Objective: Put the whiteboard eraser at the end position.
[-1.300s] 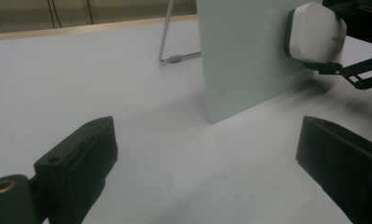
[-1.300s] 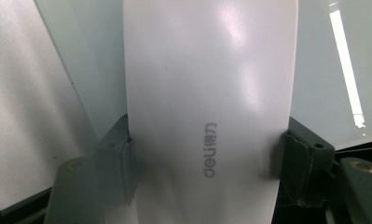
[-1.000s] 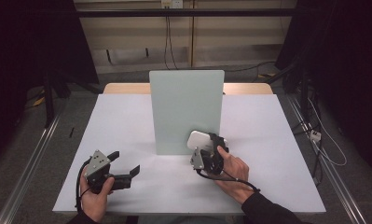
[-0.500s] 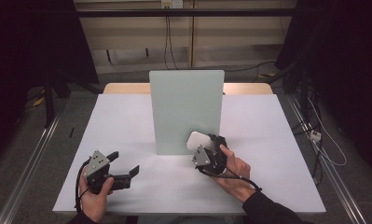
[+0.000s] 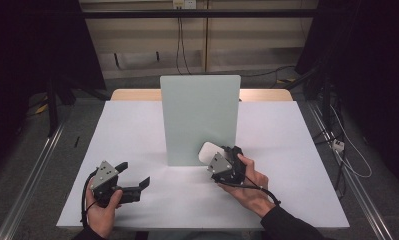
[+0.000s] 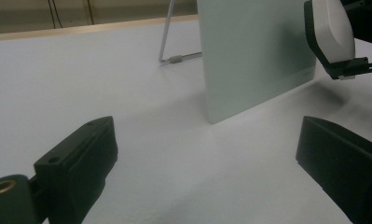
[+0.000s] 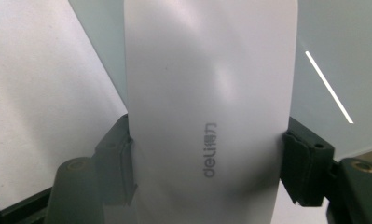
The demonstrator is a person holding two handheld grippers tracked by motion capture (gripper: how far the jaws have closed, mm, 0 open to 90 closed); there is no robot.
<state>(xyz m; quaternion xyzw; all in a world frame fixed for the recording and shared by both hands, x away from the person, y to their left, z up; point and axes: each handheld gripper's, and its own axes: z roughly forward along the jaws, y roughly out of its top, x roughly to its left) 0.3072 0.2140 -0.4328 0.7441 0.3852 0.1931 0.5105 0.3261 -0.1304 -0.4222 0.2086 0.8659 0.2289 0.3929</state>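
White mouse [image 5: 207,151] apparently nearer green panel [image 5: 199,117]

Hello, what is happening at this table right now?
A person works with two hand-held grippers. The right gripper is shut on a white eraser-like block printed "deli", holding it close in front of the pale green upright board on the white table. The left gripper is open, holds nothing, and waits low over the table.
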